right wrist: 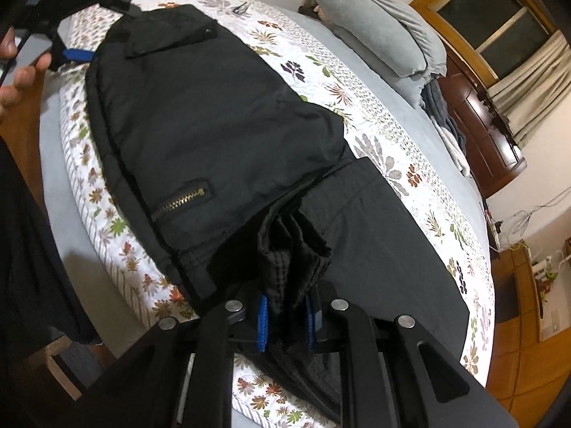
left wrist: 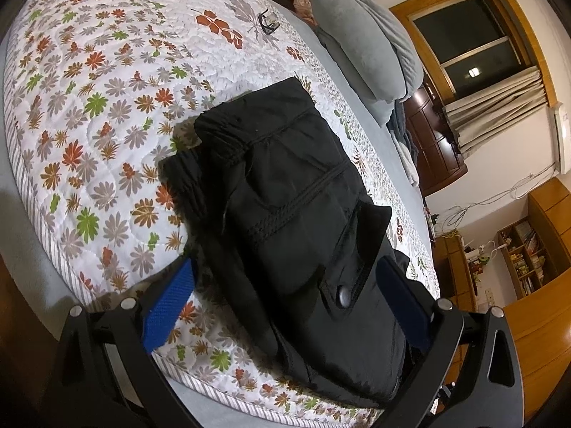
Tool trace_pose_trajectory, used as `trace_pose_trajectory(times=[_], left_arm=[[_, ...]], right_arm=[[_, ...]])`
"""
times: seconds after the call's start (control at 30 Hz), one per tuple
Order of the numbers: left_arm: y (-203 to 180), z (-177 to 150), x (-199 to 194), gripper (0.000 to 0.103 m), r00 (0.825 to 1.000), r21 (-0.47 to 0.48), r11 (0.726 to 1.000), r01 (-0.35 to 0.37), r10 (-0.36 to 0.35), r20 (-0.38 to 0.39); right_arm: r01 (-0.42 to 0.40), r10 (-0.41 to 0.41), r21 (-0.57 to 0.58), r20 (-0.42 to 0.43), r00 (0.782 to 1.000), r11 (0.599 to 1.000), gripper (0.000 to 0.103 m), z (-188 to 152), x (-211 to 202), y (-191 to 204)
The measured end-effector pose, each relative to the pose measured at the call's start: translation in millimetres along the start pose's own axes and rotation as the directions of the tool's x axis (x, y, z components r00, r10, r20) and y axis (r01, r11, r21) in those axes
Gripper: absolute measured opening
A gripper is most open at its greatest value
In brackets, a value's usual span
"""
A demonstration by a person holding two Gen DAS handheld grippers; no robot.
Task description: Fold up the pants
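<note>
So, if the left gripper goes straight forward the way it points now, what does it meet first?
Probably the black pants themselves: the left gripper is open with its blue fingers either side of the folded bundle on the floral quilt.

I see black pants [left wrist: 285, 192] with a brass-coloured zipper [right wrist: 178, 201], on a white quilt [left wrist: 107, 114] printed with orange, green, grey and brown leaves, grey-striped along its edge. Both grippers I hold are black with blue pads [left wrist: 167, 303]. Grey pillow [left wrist: 360, 42] at the far edge.

No readable text or labels anywhere
</note>
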State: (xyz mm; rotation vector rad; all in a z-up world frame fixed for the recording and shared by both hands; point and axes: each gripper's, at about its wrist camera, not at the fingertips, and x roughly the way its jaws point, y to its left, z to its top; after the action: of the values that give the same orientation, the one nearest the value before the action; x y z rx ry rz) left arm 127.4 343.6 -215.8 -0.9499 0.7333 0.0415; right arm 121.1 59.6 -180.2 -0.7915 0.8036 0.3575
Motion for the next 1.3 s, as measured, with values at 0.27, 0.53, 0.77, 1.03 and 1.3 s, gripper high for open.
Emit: trace_pose_trajectory(times=[0.27, 0.53, 0.77, 1.03, 1.3], left_arm=[[-3.0, 2.7, 5.2, 0.1, 1.0, 0.003, 1.0, -0.018, 0.018, 0.001], [-5.8, 3.4, 11.0, 0.1, 0.999, 0.016, 0.999, -0.039, 0.039, -0.007], [-9.2, 3.3, 13.5, 0.1, 0.999, 0.029, 0.998, -0.047, 0.047, -0.014], [-7.8, 3.5, 13.1, 0.1, 0.999, 0.03, 0.999, -0.042, 0.043, -0.016], [-2.4, 4.7, 2.3, 0.1, 0.999, 0.018, 1.0, -0.025, 0.025, -0.021]], right_arm=[[0.042, -0.042, -0.058, 0.005, 0.999, 0.997, 0.016, -5.3, 4.9, 15.6], [0.093, -0.091, -0.073, 0.029, 0.995, 0.993, 0.027, -7.7, -3.6, 25.3], [-0.164, 0.144, 0.114, 0.168, 0.975, 0.98, 0.069, -10.5, -60.6, -19.2], [-0.129, 0.118, 0.307, 0.054, 0.992, 0.943, 0.06, -24.9, -27.6, -66.7], [-0.213, 0.209, 0.196, 0.039, 0.977, 0.957, 0.055, 2.8, -24.9, -69.0]])
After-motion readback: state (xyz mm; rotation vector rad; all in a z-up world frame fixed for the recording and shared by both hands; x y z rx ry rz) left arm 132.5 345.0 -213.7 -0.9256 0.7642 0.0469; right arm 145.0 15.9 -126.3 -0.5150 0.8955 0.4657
